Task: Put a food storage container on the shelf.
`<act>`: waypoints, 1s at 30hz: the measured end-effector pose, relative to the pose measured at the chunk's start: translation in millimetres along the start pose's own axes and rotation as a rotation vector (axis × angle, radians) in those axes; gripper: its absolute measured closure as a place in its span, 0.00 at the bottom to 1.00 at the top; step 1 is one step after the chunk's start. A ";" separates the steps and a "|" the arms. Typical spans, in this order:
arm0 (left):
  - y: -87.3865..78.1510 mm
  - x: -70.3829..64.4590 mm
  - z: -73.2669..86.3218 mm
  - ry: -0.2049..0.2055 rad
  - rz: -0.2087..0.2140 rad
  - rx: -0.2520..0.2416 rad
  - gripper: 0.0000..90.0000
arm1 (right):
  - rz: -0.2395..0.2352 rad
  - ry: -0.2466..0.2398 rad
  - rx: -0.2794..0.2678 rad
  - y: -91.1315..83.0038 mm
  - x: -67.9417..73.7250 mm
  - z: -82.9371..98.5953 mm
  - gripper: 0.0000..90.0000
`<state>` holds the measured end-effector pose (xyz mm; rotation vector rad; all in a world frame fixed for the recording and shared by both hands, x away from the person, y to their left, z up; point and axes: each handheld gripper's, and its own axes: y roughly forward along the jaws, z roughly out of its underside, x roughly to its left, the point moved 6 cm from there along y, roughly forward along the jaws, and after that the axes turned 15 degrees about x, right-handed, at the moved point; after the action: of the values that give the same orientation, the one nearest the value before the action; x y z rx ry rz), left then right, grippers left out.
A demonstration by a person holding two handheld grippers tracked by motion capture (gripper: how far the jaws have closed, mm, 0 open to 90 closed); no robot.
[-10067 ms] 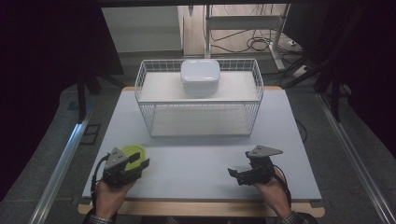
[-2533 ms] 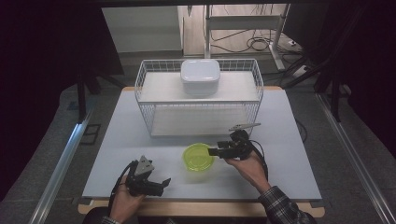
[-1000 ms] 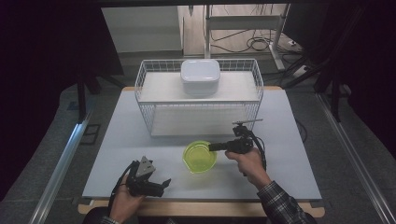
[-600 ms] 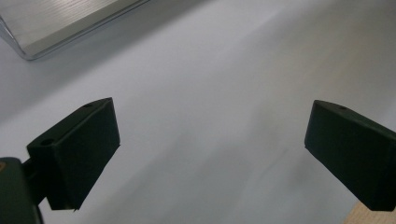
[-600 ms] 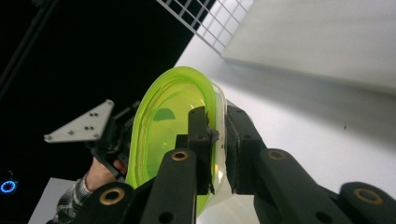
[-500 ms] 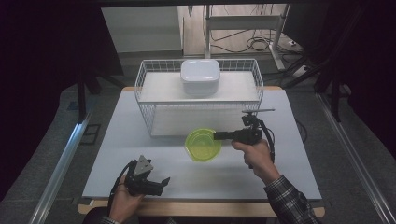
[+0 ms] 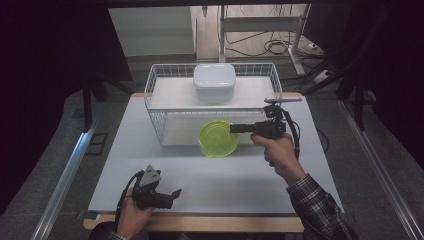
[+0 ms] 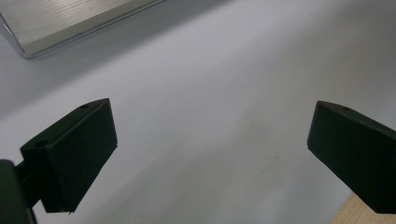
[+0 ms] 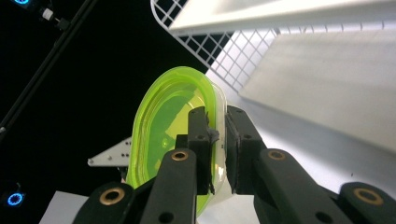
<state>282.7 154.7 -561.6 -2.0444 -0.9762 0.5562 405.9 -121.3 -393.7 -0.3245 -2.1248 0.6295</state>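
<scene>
dark curtains and a grey floor ring the pale grey desk (image 7: 150, 150), and from my remote seat i see a white wire basket (image 7: 160, 107) standing at the desk's far edge, about centred. inside it, toward the back, sits a white lidded container (image 7: 215, 81).

my right gripper (image 7: 234, 128) is held out over the far half of the desk, just in front of the basket's near wall, pointing toward the desk's left edge. its jaws are pinched tight on the right rim of a lime green translucent bowl (image 7: 217, 138). in the high view the bowl overlaps the basket's near wall, and i cannot tell whether they touch. in the right gripper view the bowl (image 9: 163, 126) stands on edge between the two black jaws, one jaw inside the rim and one outside, with the basket's mesh (image 9: 224, 51) just beyond it. whether the bowl sits on the desk or is lifted off it, i cannot say for sure.

my left gripper (image 7: 175, 192) rests low at the near edge of the desk, left of centre, well apart from the bowl. in the left gripper view its jaws are spread wide with nothing but bare desk surface (image 8: 210, 93) between them.
</scene>
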 end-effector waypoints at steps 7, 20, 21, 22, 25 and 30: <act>0.7 -0.6 0.1 0.003 0.001 0.003 0.01 | 0.000 -0.010 -0.032 -17.3 15.7 -18.7 0.91; 2.0 -1.2 0.5 0.009 0.001 0.010 0.01 | 0.028 -0.013 -0.111 -45.8 38.3 -63.9 0.91; 1.9 -1.5 0.5 0.006 0.002 0.011 0.01 | 0.032 -0.013 -0.119 -47.0 39.4 -68.1 0.91; 1.8 -1.5 0.5 0.006 0.002 0.011 0.01 | 0.036 -0.013 -0.125 -48.3 40.5 -72.2 0.91; 1.4 -1.5 0.5 0.003 0.004 0.010 0.02 | 0.043 -0.005 -0.140 -51.1 42.6 -83.7 0.91; 1.0 -1.2 0.5 0.009 0.002 0.012 0.02 | 0.067 0.013 -0.168 -53.6 42.8 -100.8 0.91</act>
<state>282.1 153.6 -562.7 -2.0363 -0.9637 0.5527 462.3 -115.2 -285.8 -0.4926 -2.1666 0.4860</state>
